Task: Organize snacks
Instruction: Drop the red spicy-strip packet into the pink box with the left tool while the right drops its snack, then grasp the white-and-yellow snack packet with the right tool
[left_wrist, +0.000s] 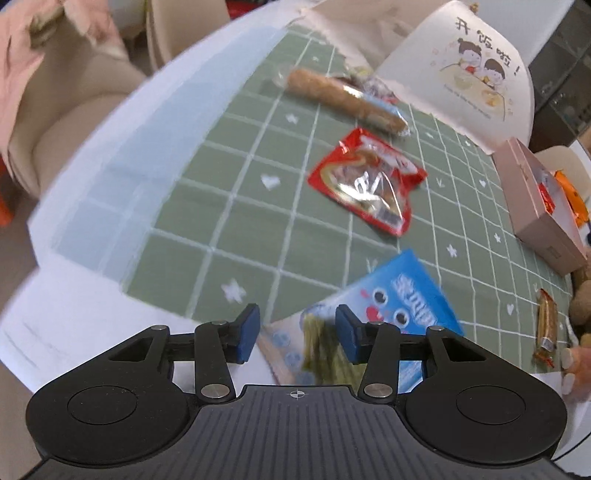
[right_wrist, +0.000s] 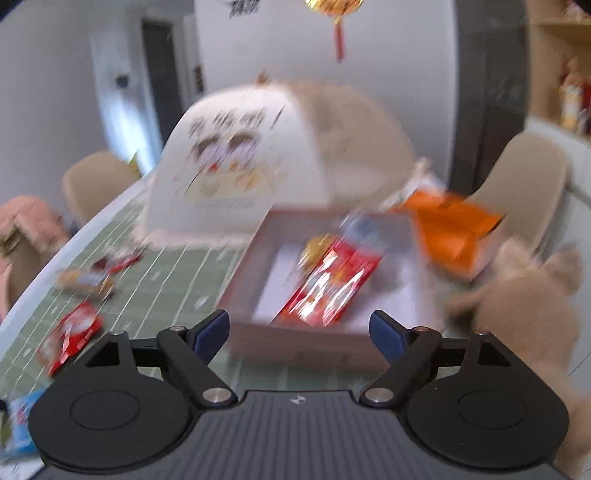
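Note:
My left gripper (left_wrist: 298, 334) is open just above a blue seaweed snack packet (left_wrist: 402, 295) lying on the green checked tablecloth (left_wrist: 229, 177). Beyond it lie a red snack pouch (left_wrist: 369, 181) and a long brown bread stick in clear wrap (left_wrist: 343, 98). A small gold-brown bar (left_wrist: 546, 325) lies at the right. My right gripper (right_wrist: 300, 338) is open and empty in front of a pink open box (right_wrist: 258, 332), which holds a red packet (right_wrist: 332, 288) and an orange packet (right_wrist: 450, 229). The box also shows in the left wrist view (left_wrist: 532, 206). The right wrist view is blurred.
A domed white food cover with a cartoon print (left_wrist: 465, 70) stands at the back of the table. A tan plush toy (right_wrist: 524, 317) sits right of the box. Beige chairs (left_wrist: 74, 122) stand around the white table edge (left_wrist: 74, 295).

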